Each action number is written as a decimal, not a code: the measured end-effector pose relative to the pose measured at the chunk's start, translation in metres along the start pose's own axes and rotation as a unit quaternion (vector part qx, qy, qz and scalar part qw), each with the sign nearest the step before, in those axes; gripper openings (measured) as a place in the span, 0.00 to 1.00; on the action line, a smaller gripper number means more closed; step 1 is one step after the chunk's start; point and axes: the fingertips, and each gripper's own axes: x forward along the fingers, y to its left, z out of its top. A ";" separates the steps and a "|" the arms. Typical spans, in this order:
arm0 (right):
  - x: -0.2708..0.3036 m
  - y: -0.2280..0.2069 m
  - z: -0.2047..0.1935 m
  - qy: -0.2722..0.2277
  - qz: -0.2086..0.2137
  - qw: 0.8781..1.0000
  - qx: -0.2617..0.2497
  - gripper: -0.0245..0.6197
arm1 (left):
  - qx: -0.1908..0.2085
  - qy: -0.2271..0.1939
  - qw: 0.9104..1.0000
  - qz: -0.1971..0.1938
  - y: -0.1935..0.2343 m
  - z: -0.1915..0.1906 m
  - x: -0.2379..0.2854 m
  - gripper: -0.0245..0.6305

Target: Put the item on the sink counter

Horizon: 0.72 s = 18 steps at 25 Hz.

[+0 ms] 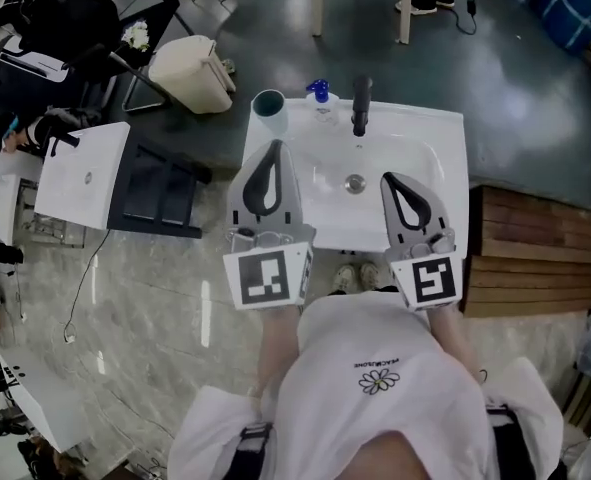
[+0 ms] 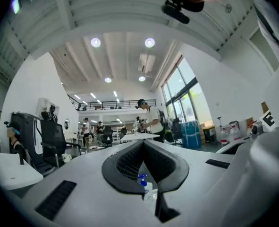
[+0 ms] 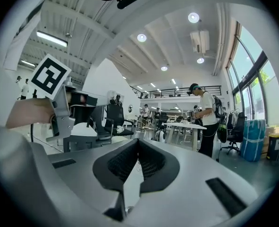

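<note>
In the head view the white sink counter [image 1: 430,138] lies below me, with a black faucet [image 1: 360,105] at the back of the basin. A blue-topped pump bottle [image 1: 321,99] and a teal cup [image 1: 269,111] stand on its back left rim. My left gripper [image 1: 272,148] hovers over the counter's left side, shut with nothing between its jaws. My right gripper [image 1: 388,178] hangs over the basin's right part, also shut and empty. The left gripper view shows the closed jaw tips [image 2: 143,143] and the pump bottle [image 2: 144,183] below them. The right gripper [image 3: 138,141] points out into the room.
A beige bin [image 1: 192,73] stands left of the sink, and a white cabinet [image 1: 83,175] further left. A wooden slatted bench [image 1: 535,258] is on the right. A black office chair [image 1: 65,18] fills the far left corner. People stand at tables [image 3: 184,125] in the room.
</note>
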 end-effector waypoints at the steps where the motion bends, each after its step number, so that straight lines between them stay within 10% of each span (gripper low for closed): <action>1: -0.001 -0.002 0.003 -0.006 -0.004 1.000 0.003 0.05 | -0.006 -0.008 1.000 0.000 -0.006 0.002 -0.003 0.06; 18: -0.009 -0.002 0.010 -0.018 -0.008 1.000 -0.009 0.05 | -0.007 0.020 1.000 -0.013 -0.033 -0.020 -0.013 0.06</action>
